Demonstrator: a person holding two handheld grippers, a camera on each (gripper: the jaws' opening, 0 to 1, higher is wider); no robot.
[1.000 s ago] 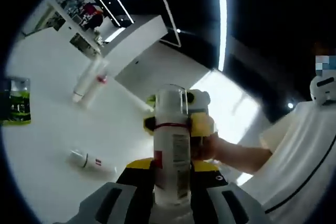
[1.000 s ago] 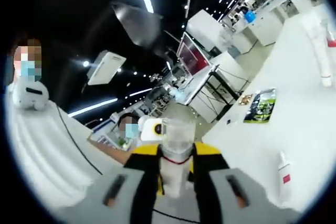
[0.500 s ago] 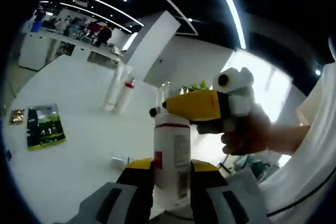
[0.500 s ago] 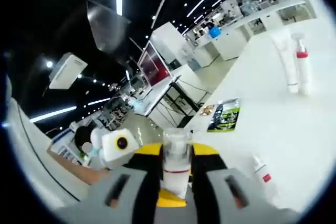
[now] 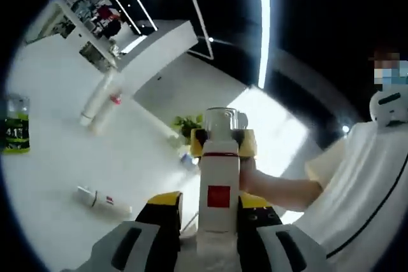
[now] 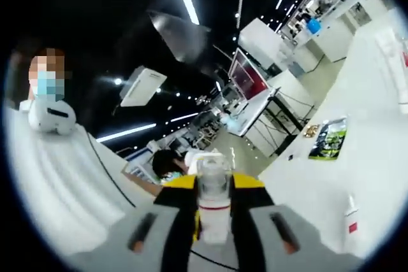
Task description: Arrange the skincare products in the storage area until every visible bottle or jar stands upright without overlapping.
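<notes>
Smooth white tabletop (image 5: 57,125); my left hand-held gripper (image 5: 205,211) clamps the body of a cylindrical white bottle (image 5: 218,192) with clear domed cap and square red label, raised above the tabletop; my right hand-held gripper (image 6: 213,211) pinches its neck; small white tube (image 5: 102,200) lying flat.

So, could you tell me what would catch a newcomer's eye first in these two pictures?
The white bottle with a clear cap and a red square label stands out in the left gripper view, clamped between the left gripper jaws while the right gripper grips its neck. On the white table behind it, a small tube lies flat, and a green packet sits near the left edge.
</notes>
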